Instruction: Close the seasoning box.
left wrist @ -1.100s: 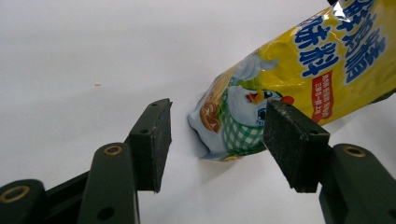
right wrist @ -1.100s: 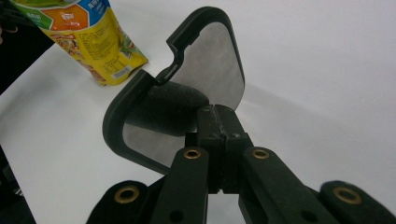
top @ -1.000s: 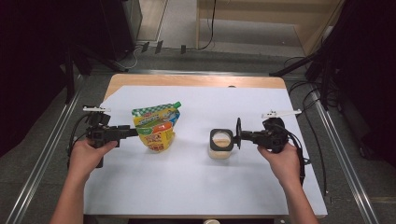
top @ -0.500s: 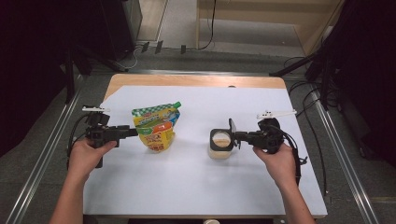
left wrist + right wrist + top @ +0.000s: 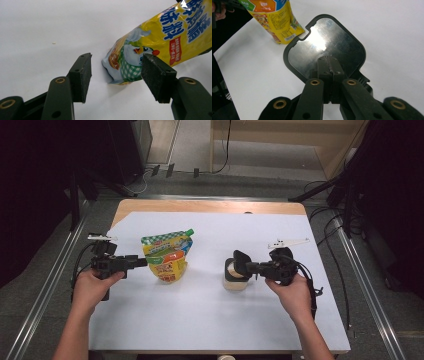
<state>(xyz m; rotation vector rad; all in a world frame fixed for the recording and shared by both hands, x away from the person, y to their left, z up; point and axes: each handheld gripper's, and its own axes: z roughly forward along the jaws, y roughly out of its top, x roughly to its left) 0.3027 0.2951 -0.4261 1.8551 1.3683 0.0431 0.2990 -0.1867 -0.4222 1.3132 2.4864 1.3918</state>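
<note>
I am working over the white-covered table (image 5: 200, 320), with the two things well apart on it.

The yellow printed foil pouch with a green spout cap (image 5: 167, 256) is standing left of centre, leaning a little. In the left gripper view its bottom corner (image 5: 122, 67) is sitting between my left gripper's (image 5: 116, 73) black pads. The right pad looks to be just touching the foil; the left pad is standing clear with table showing in the gap. So these jaws are released, not clamped. Risk here: if I am closing from this offset, one pad pushes first and the light pouch is likely tipping or sliding away rather than being caught. Slick foil at a corner is also a poor bite; it could squirt out.

The small round pale container (image 5: 235, 279) is standing right of centre. My right gripper (image 5: 248, 267) is clenched on the tab of its black-rimmed hinged lid with shiny metal inner face (image 5: 325, 48), which is standing raised. The jaws are pinching only a narrow edge. Risk: tugging further may be lifting or toppling the whole container, spilling whatever is inside, which I cannot make out. The tab could also be slipping free and the lid snapping down.

Smallest worry: the trailing cables (image 5: 80, 262) snagging the table edge.
</note>
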